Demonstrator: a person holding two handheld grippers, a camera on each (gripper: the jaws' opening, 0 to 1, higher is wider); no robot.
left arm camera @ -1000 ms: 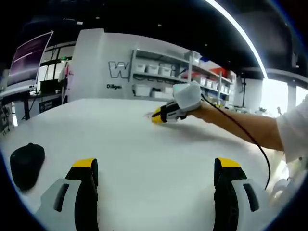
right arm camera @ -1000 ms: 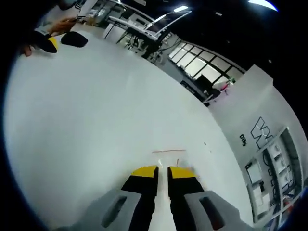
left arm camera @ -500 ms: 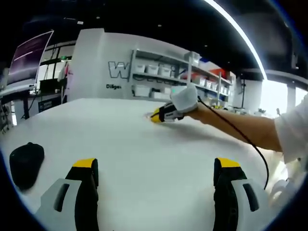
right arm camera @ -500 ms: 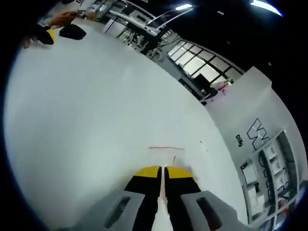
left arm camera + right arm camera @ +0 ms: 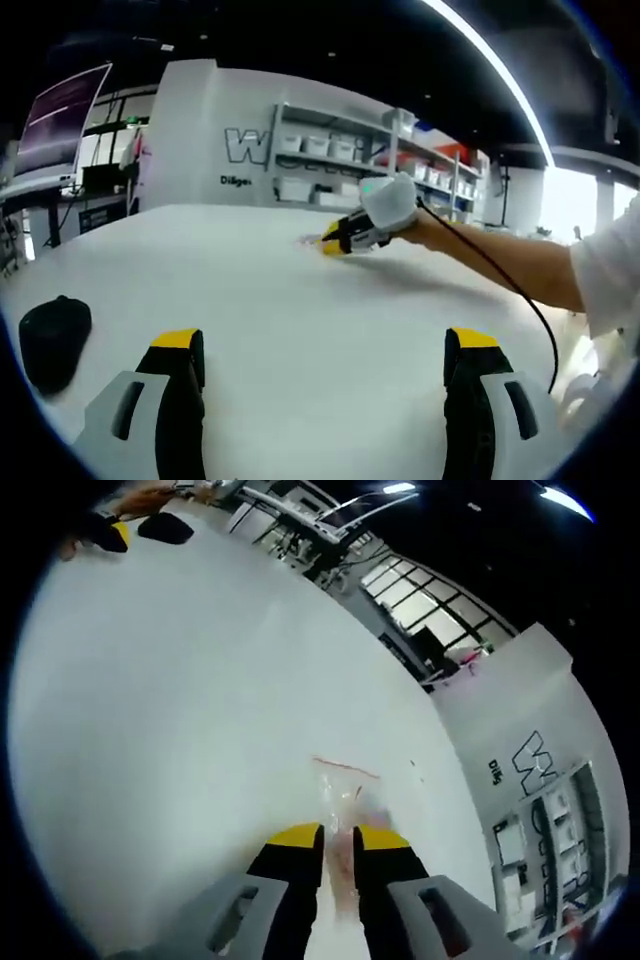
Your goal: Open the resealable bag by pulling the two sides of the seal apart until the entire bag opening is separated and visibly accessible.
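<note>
- Right gripper [image 5: 338, 836]: jaws nearly together w/ clear bag [image 5: 343, 815] pinched between the yellow tips; film runs down through the narrow gap.
- Bag extends fwd from the tips, thin red seal line across its far end; rest of it lies flat on white counter [image 5: 180, 710], near the counter's far edge, toward the wall side.
- Left gripper [image 5: 322, 345]: jaws wide apart, nothing between them, only bare counter [image 5: 300, 330].
- In left gripper view the right gripper [image 5: 352, 234] sits far across the counter, tips down at the surface, held by a person's forearm [image 5: 500, 265] w/ black cable along it. Bag too faint there to make out.
- Count: 1 bag, 2 grippers, 1 black mouse-like object [image 5: 54, 340] by the counter's near-left edge.
- Right gripper view: same dark object [image 5: 165, 527] at far corner, beside the left gripper [image 5: 108, 532].
</note>
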